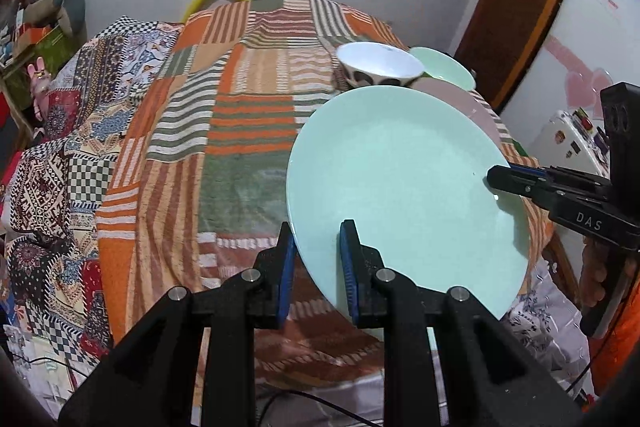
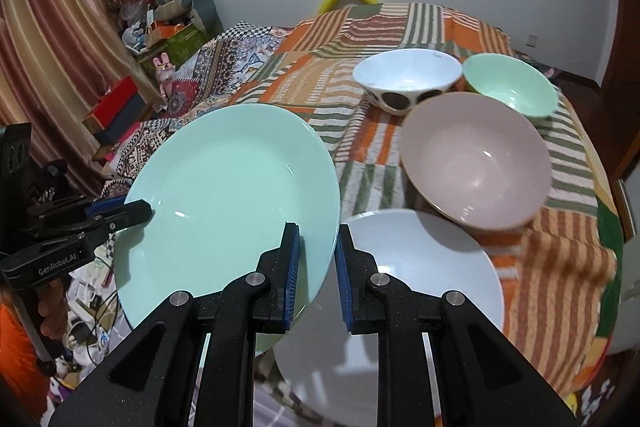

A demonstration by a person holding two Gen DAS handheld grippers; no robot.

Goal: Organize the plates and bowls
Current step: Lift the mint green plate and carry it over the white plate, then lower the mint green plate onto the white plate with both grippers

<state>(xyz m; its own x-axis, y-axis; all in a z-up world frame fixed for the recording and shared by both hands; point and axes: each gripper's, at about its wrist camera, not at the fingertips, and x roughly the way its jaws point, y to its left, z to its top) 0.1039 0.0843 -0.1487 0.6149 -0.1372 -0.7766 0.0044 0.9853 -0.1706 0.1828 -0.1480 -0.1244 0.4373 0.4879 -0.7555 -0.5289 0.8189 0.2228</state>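
Note:
A mint green plate point(image 1: 400, 179) is held tilted in the air between my two grippers. My left gripper point(image 1: 316, 259) straddles its near-left rim, jaws part open with a gap on each side. My right gripper point(image 2: 318, 259) straddles the opposite rim of the plate point(image 2: 232, 199), jaws also apart; it shows in the left wrist view point(image 1: 500, 183) on the plate's right edge. A white plate point(image 2: 420, 267) lies on the table below. Behind it stand a pink bowl point(image 2: 476, 159), a white spotted bowl point(image 2: 404, 79) and a green bowl point(image 2: 512, 83).
A round table with a striped patchwork cloth point(image 1: 240, 131) carries the dishes. A bed with a patterned quilt point(image 1: 60, 147) lies to the left. A white fridge point(image 1: 580, 47) and a wooden door frame point(image 1: 520, 7) stand on the right. Clutter covers the floor point(image 2: 88, 307).

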